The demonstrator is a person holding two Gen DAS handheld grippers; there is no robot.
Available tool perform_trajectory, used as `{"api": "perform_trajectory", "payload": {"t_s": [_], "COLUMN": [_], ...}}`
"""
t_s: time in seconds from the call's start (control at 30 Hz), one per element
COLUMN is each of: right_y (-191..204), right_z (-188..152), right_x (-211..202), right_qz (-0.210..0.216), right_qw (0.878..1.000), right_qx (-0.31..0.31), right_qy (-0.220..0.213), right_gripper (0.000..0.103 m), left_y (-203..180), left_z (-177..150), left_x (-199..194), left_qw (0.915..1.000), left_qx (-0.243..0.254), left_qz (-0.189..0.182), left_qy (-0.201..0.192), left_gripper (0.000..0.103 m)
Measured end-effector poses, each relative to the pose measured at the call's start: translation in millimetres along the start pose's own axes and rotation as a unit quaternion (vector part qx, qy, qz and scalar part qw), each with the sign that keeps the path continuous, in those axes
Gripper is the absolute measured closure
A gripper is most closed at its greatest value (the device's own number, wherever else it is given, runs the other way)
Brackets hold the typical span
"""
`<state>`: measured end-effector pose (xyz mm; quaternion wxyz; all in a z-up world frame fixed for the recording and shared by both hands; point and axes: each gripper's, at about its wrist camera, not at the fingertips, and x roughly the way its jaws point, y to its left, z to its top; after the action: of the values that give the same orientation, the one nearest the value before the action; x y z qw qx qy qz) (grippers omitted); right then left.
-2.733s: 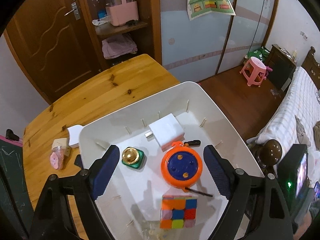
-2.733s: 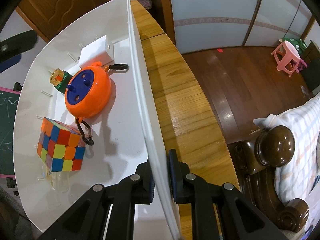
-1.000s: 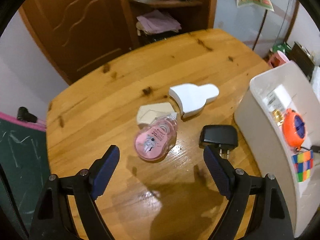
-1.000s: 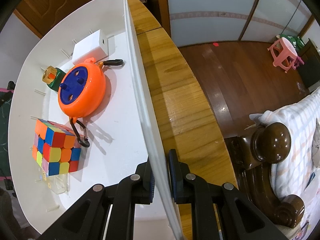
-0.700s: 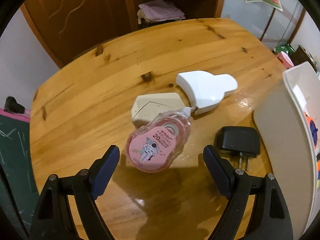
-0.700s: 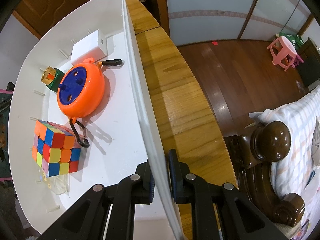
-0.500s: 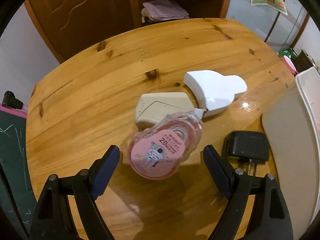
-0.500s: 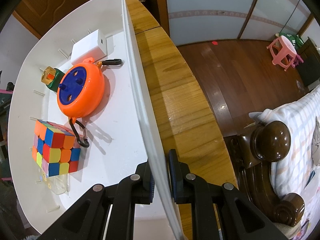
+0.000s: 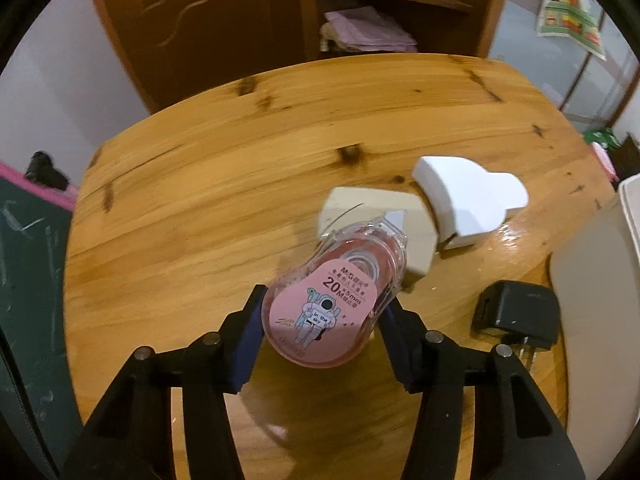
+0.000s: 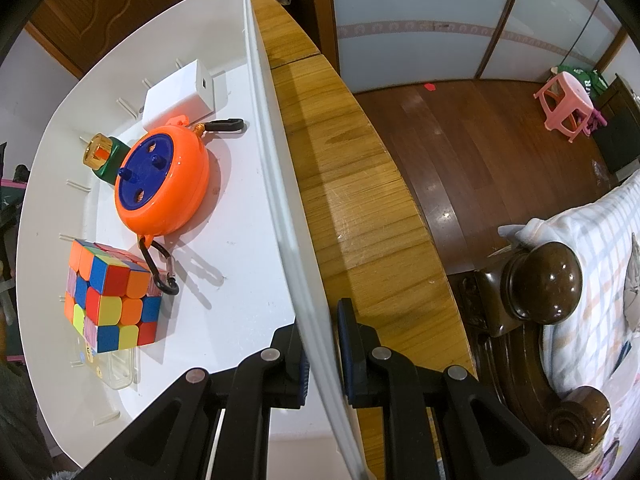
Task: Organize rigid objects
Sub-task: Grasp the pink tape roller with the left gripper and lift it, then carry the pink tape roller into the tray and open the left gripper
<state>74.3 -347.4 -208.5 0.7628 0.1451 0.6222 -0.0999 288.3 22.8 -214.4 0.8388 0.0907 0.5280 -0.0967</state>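
Our left gripper (image 9: 320, 322) pinches the pink correction tape (image 9: 334, 300), whose long axis points forward and slightly right. Our right gripper (image 10: 322, 346) clamps the white bin's wall (image 10: 280, 184), which lies to the tape's right.

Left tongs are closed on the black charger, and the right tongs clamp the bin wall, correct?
Not quite. The left wrist view shows the left tongs closed on the pink tape dispenser; the black charger lies untouched on the table. The right tongs do clamp the bin wall.
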Motion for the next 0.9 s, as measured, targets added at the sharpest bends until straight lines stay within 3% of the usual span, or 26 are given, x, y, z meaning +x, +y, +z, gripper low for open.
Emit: {"api": "perform_trajectory", "payload": {"t_s": [0.4,0.63,0.9], "right_y": [1,0,-5], "right_z": [-1,-2,-4], "right_x": [0,0,1], "right_qz": [0.005,0.014,0.027], "right_qw": [1.0,1.0,0.999], "right_qx": [-0.005,-0.006,-0.003], "right_qy": [-0.01,-0.017,-0.021], "right_gripper": [0.089,0.089,0.089], "left_y": [1,-25,-73], "left_z": [-25,-52,-78], "left_x": [-55,-113,-174], "left_qw": [0.9985,0.9981,0.9977], "left_qx": [-0.054,-0.061,-0.043], "left_qz": [0.007,0.007,-0.049], "left_qy": [-0.003,-0.004,-0.017], "left_gripper": [0.046,0.046,0.046]}}
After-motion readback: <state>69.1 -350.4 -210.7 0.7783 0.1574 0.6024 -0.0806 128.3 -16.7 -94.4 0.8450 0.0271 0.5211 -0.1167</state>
